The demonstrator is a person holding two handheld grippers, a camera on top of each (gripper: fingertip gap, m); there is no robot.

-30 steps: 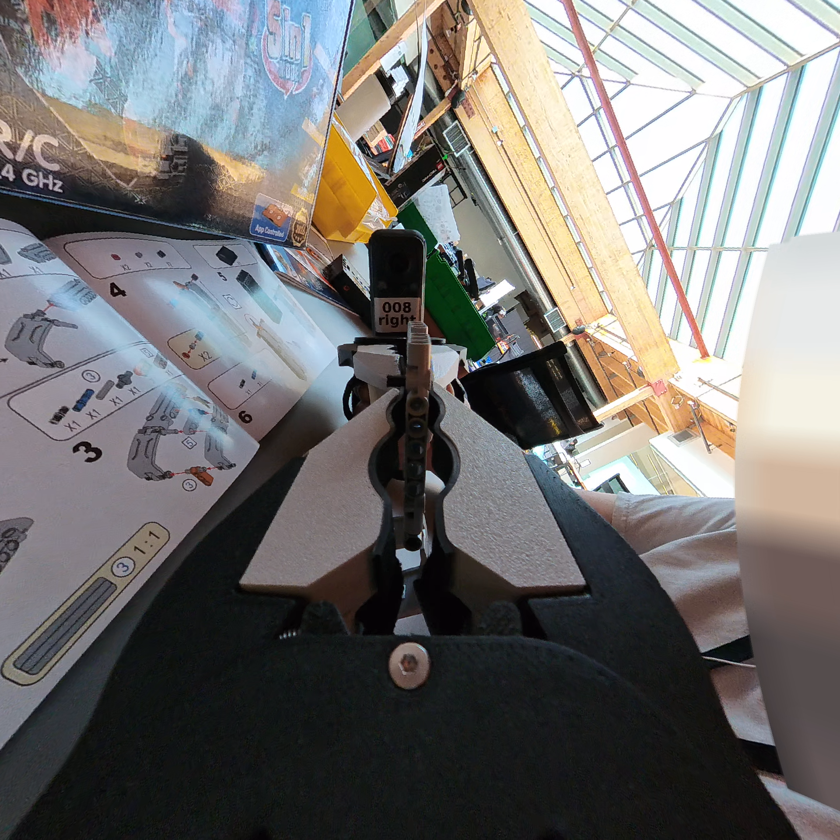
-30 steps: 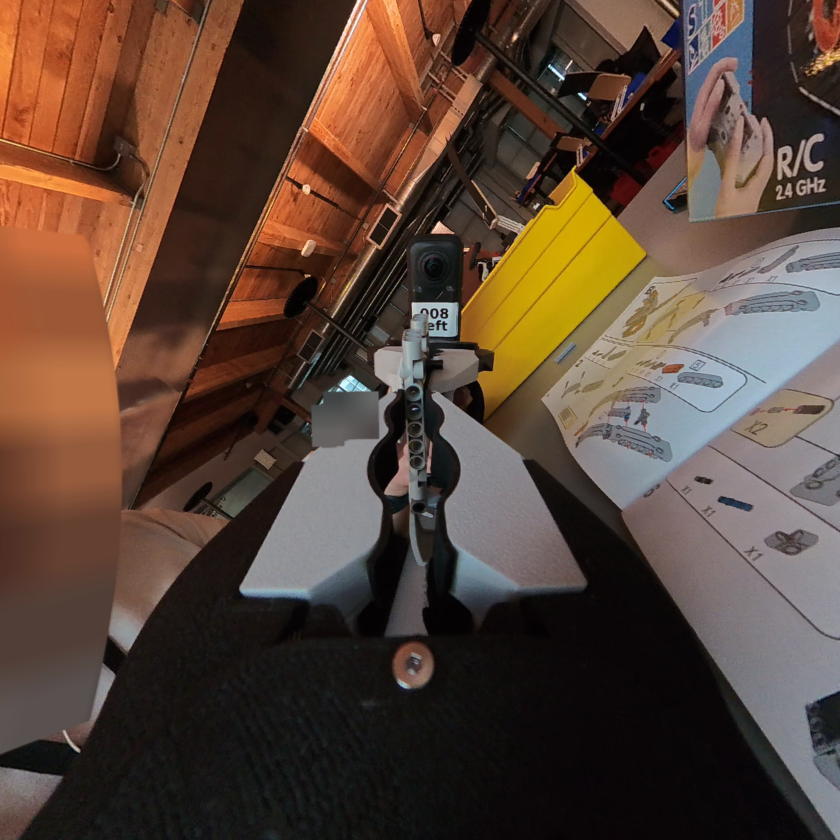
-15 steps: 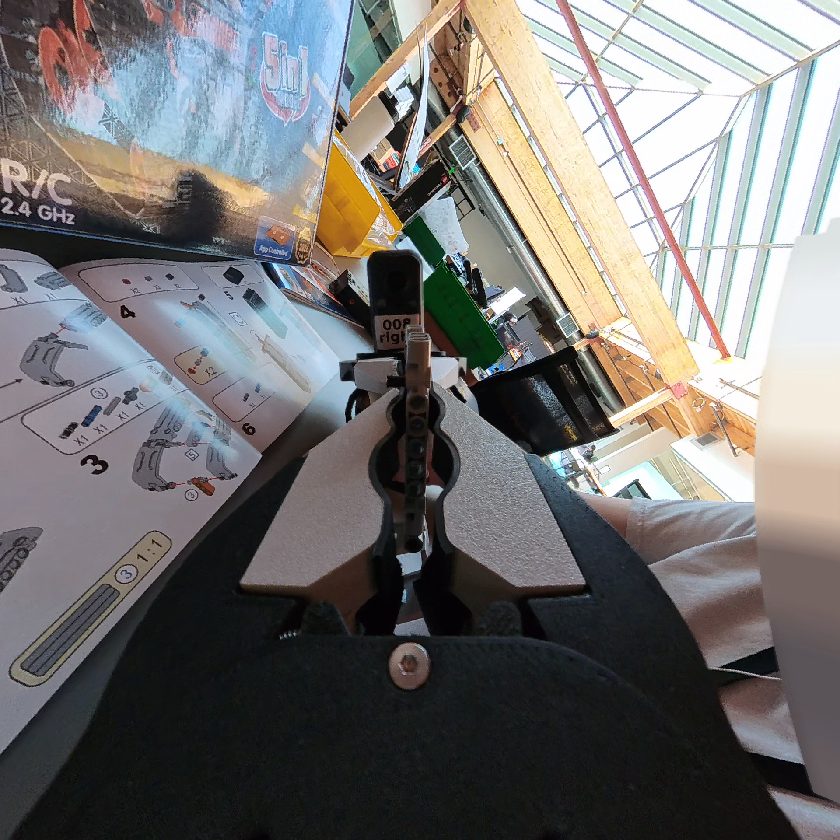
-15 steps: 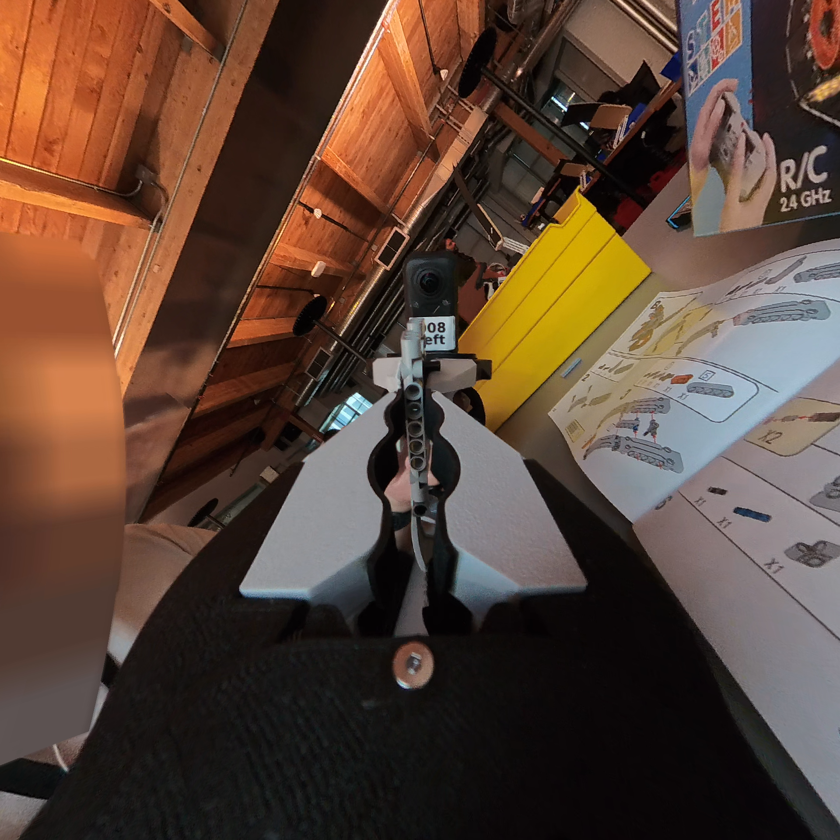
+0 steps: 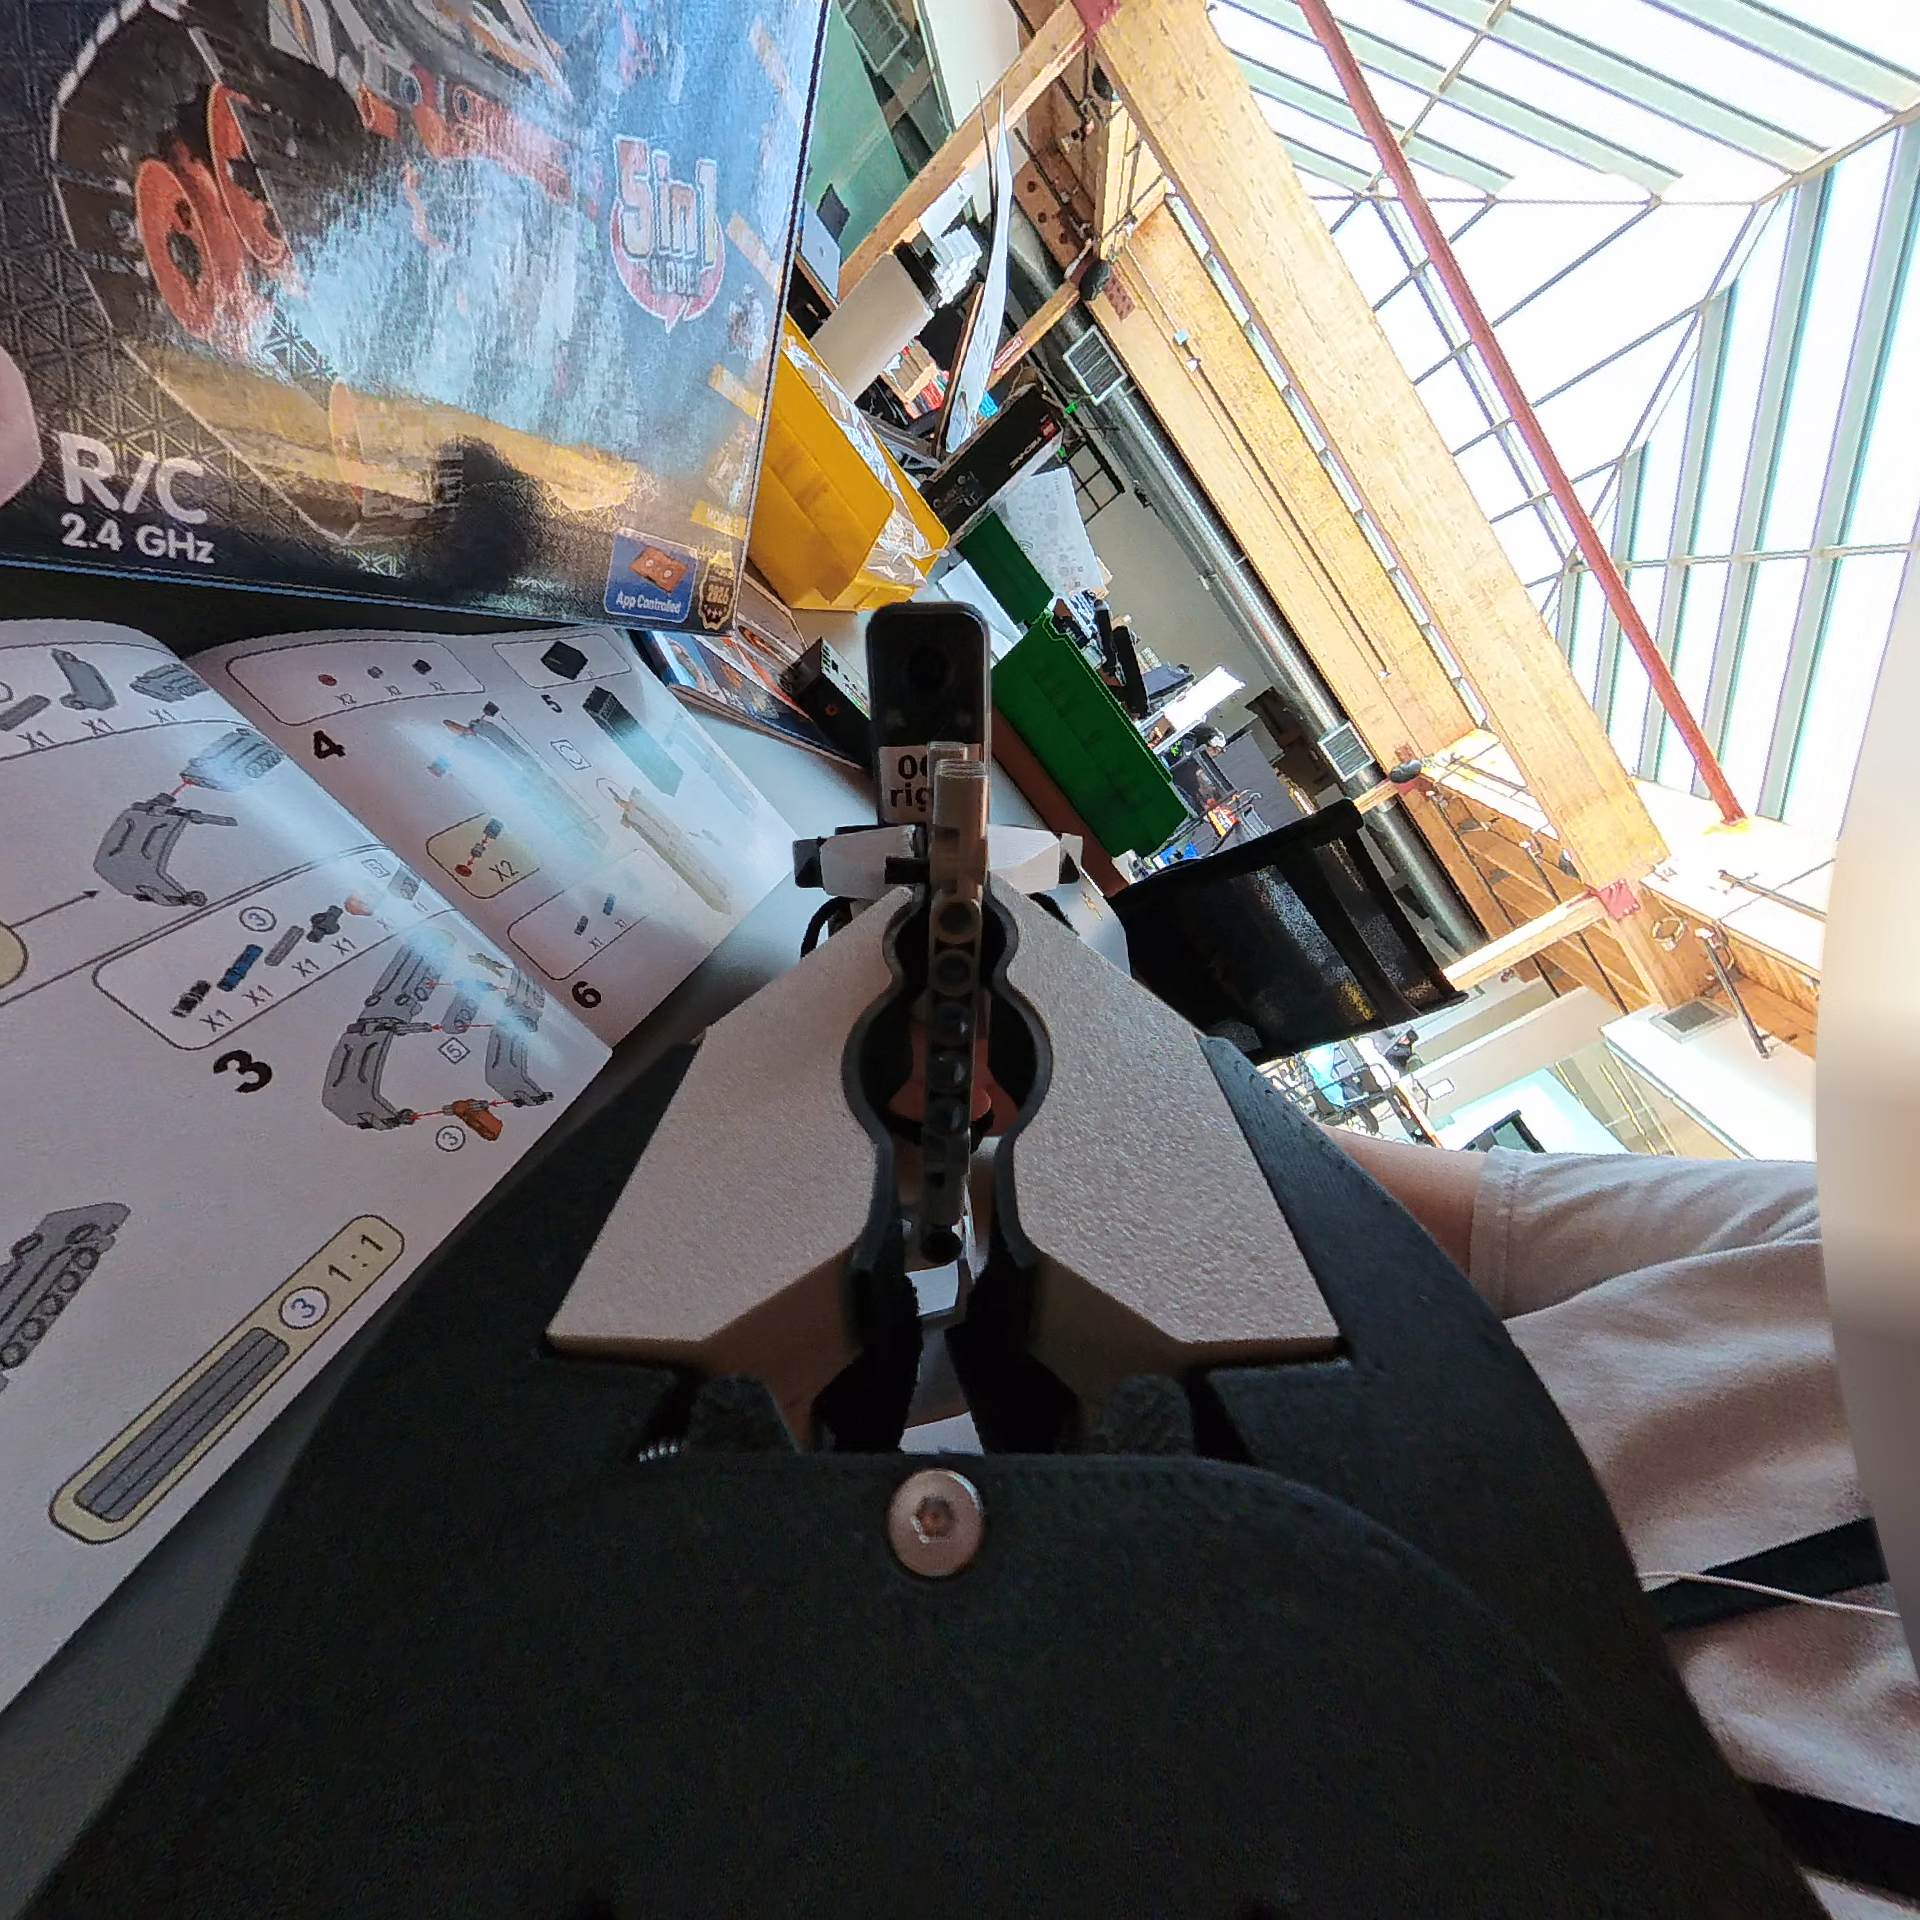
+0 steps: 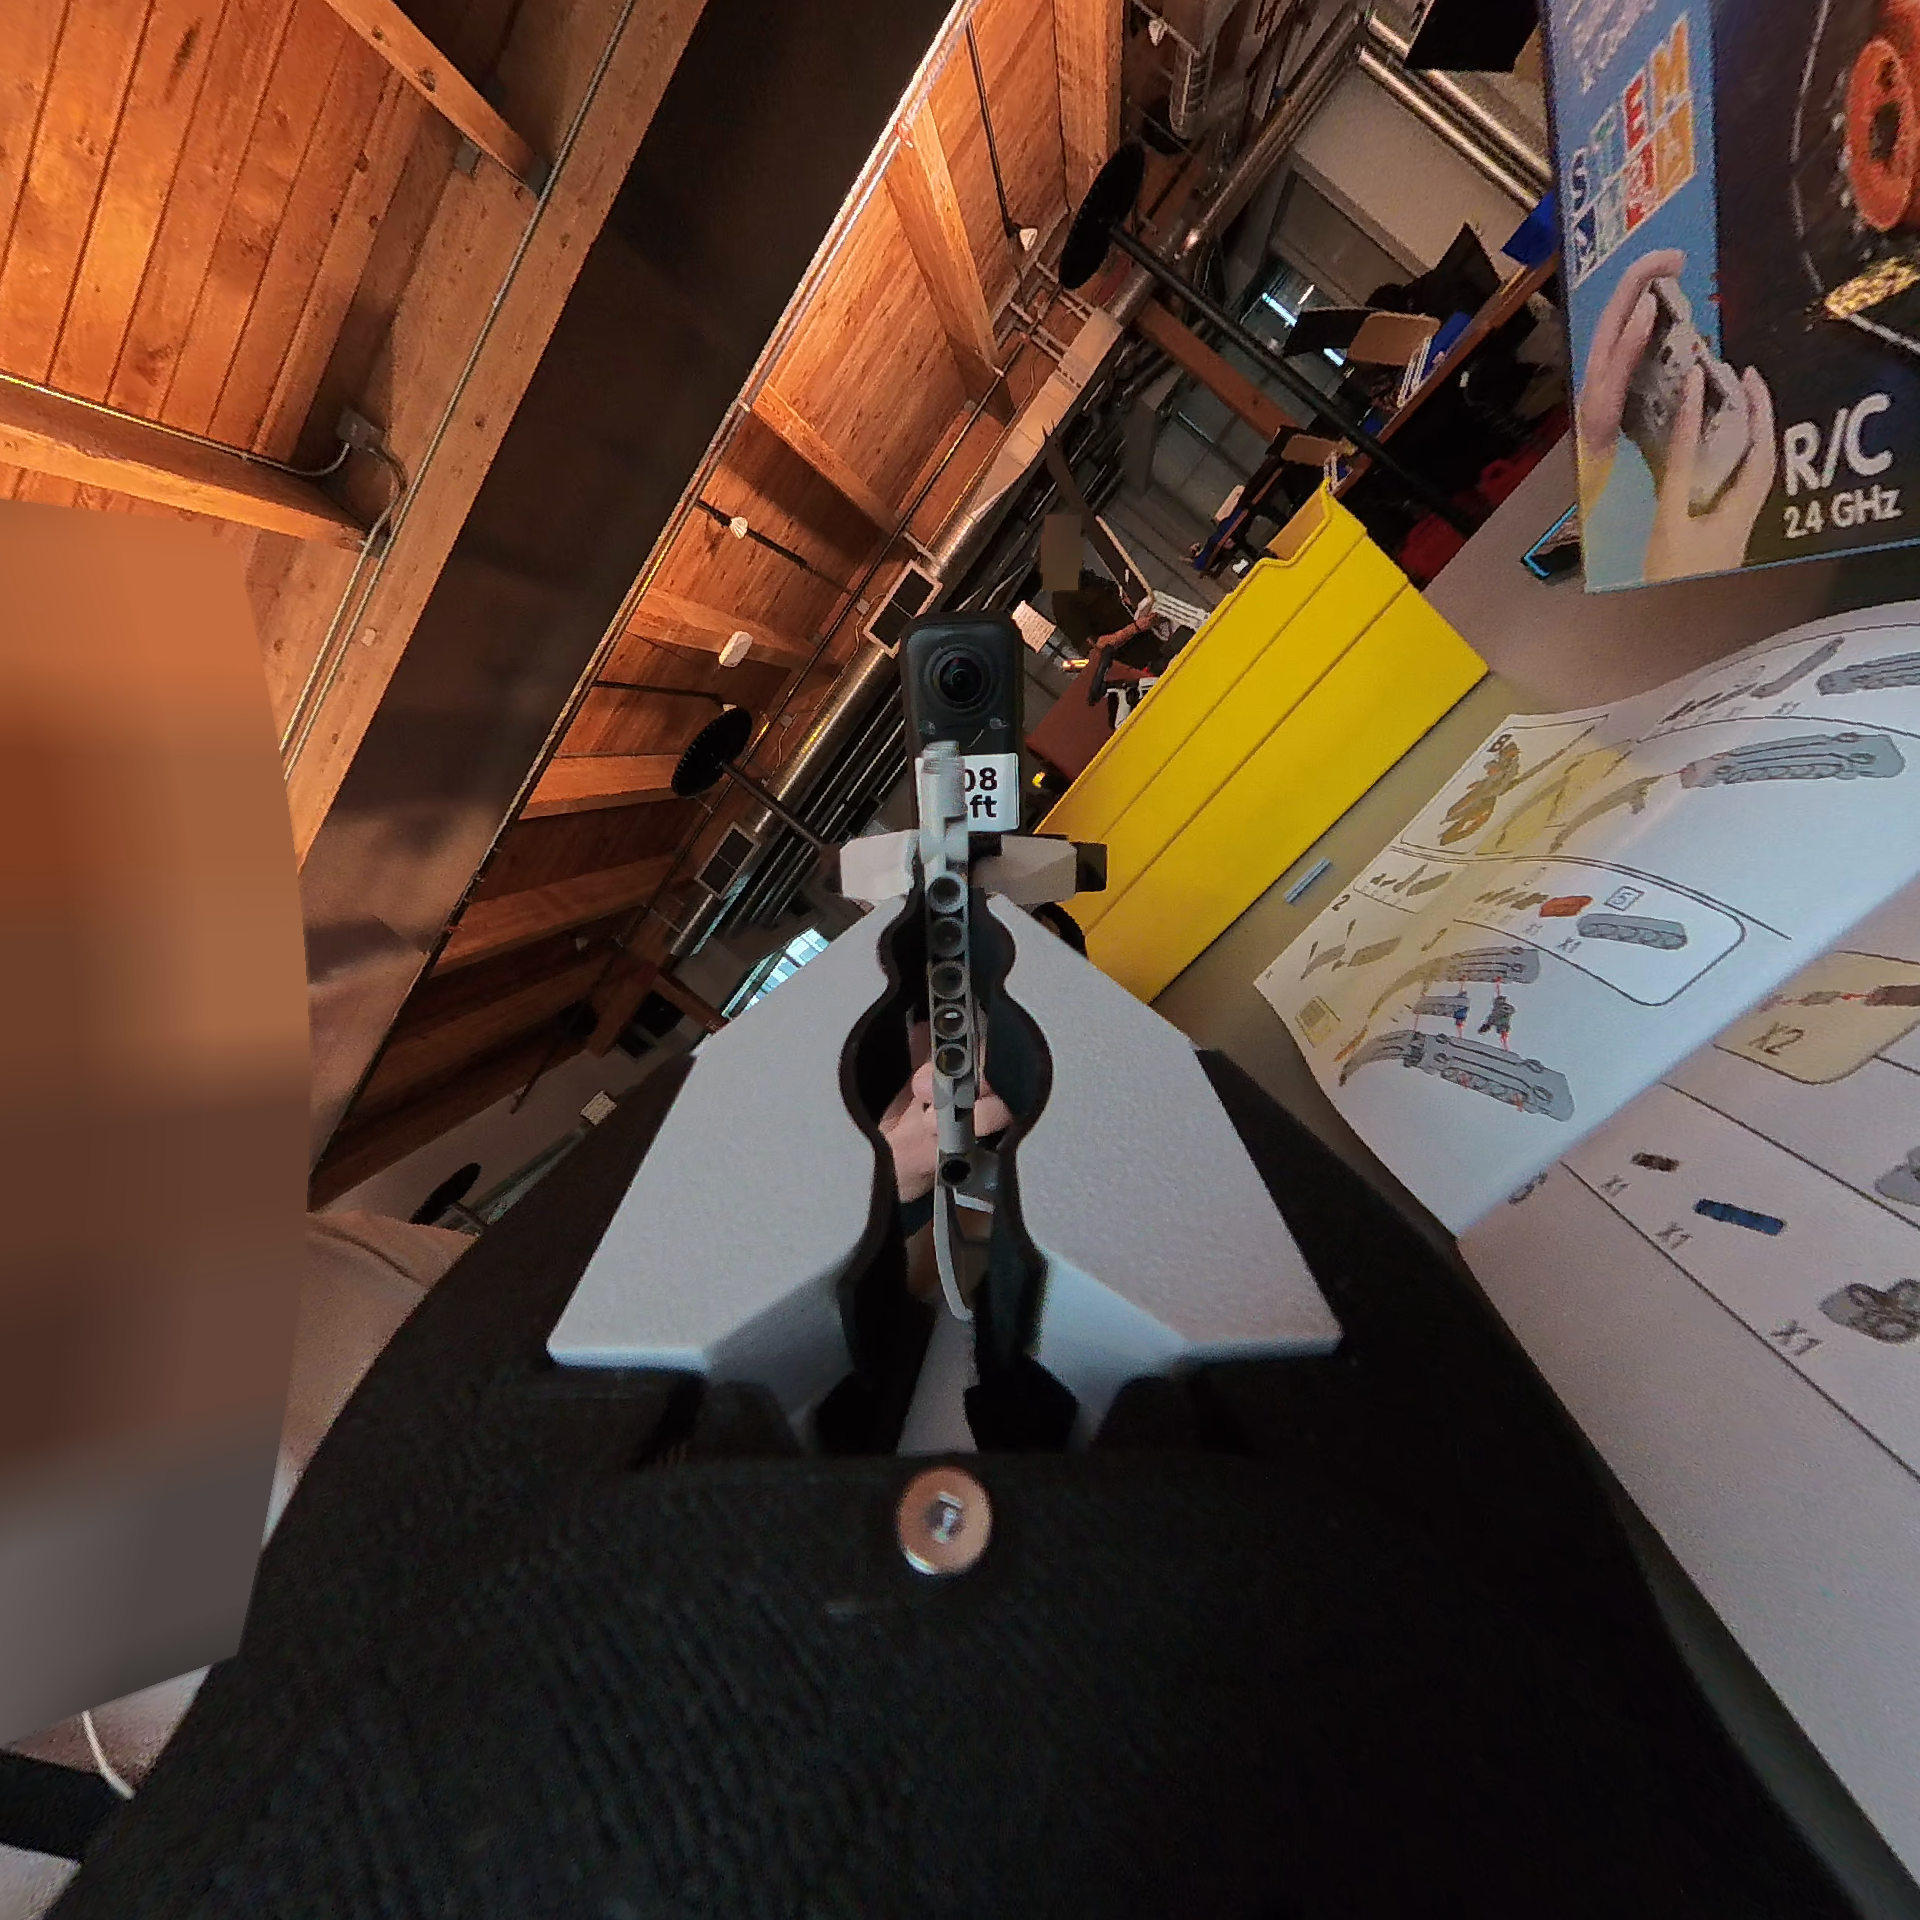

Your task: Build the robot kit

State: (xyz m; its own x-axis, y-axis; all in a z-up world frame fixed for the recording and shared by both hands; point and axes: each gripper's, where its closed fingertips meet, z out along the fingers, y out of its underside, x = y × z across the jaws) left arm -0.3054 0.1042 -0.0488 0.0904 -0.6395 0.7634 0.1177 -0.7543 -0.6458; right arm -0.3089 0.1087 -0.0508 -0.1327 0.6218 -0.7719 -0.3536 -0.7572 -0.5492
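- At the left of the left wrist view lies the open white instruction booklet with printed assembly diagrams, flat on the grey table; above it, upper left, stands the dark printed cardboard toy box.
- In the centre of that view my left gripper is pressed together on the long grey plastic studless beam with a row of round holes. The beam's long axis runs straight ahead along my fingers, away from the camera, and its far end sticks out past the fingertips.
- Just beyond that far end sits the other gripper, facing me, with its black camera above it.
- To the right of centre, a black mesh chair back and a pale sleeve.
- In the right wrist view, timber ceiling fills the left; at centre my right gripper is pinching the same beam from the opposite end, again lengthwise.
- Both grippers meet nose to nose on the beam, neither clearly nearer its middle; I cannot tell which bears more of it.
- Right of centre stand stacked yellow plastic bins, then the booklet and box at the far right.
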